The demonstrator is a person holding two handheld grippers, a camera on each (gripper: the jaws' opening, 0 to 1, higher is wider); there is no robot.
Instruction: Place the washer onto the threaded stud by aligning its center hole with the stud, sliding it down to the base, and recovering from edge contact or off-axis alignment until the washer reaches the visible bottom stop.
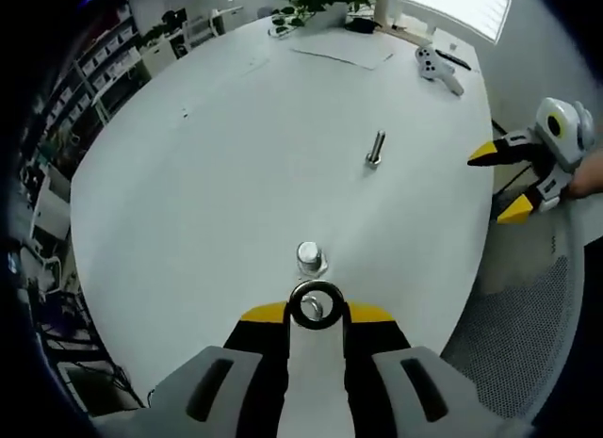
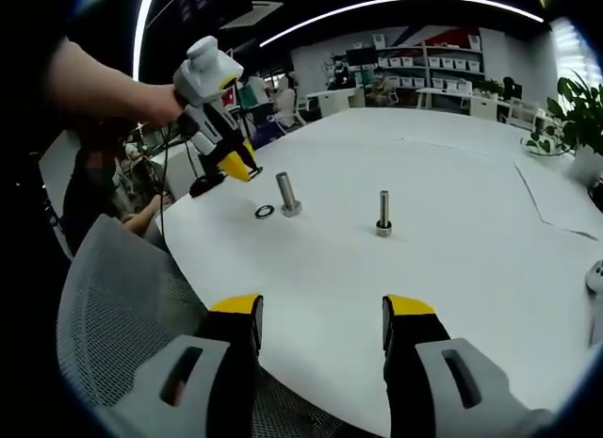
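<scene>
We start with the short thick stud, because everything else is told from it. It stands straight up on the white desk, so its long axis runs up and down and its top points at the ceiling.

The washer is not on the stud yet. It lies flat on the desk just beside the stud's foot, on the side toward the left claw. We cannot tell if it touches the foot. Its hole looks up, the same way the stud points. A washer is round, so it has no long side to line up. We only have to keep it flat and level.

The left claw is much the nearer one. In the right gripper view it hangs just above the washer, a bit out from the stud, with its tips pointing down. It looks open and holds nothing. In the left gripper view the washer sits in the gap between its two yellow tips, with the stud just past it.

The right claw is well away from the stud, out past the desk edge. Its jaws are wide apart and empty.

A thinner bolt stands well apart from the stud, on the far side from the washer.

We think the next move is for the left claw: go down, pinch the washer by its rim, lift it over the stud's top, and put the hole right over the middle. If the washer tips, its edge may catch on the stud's top.
</scene>
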